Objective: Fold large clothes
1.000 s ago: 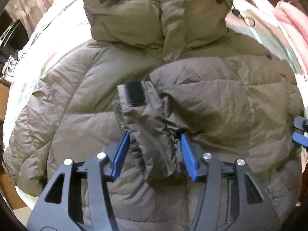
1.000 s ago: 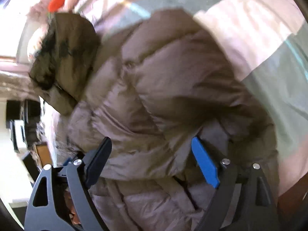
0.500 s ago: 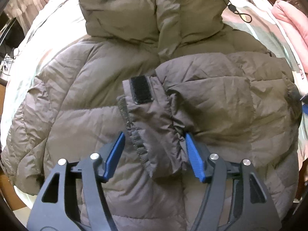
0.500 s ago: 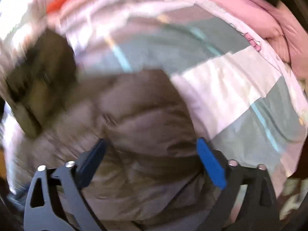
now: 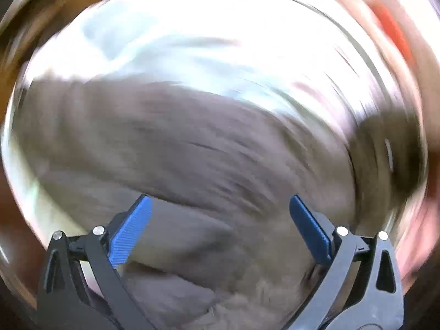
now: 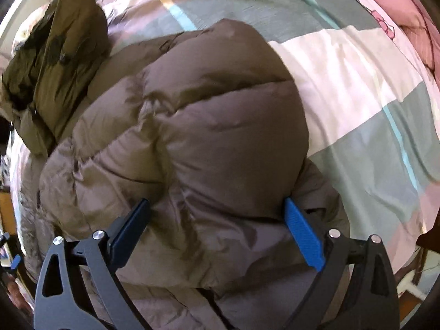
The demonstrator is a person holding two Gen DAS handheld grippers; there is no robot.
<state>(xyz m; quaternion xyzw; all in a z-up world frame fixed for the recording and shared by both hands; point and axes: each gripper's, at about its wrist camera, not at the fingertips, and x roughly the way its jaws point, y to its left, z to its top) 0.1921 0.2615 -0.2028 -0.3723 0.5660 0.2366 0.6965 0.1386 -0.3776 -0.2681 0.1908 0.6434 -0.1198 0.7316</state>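
A brown puffer jacket [image 6: 192, 126] lies on the bed, its olive hood [image 6: 55, 55] at the upper left of the right wrist view. My right gripper [image 6: 217, 214] is open, its blue pads [image 6: 302, 233] standing on either side of the folded-over sleeve and shoulder bulge. In the left wrist view the picture is heavily blurred; the jacket [image 5: 178, 159] fills the middle and my left gripper [image 5: 220, 214] is wide open with nothing between its pads [image 5: 132, 228].
The bed has a striped sheet [image 6: 357, 110] of green, white and pink to the right of the jacket. A pink quilt [image 6: 407, 13] lies at the far right. The bed's edge and floor [image 6: 412, 283] show at the lower right.
My left gripper has let go of the sleeve cuff, opened wide and swung fast to the jacket's left side. My right gripper has steadied over the folded sleeve, still open.
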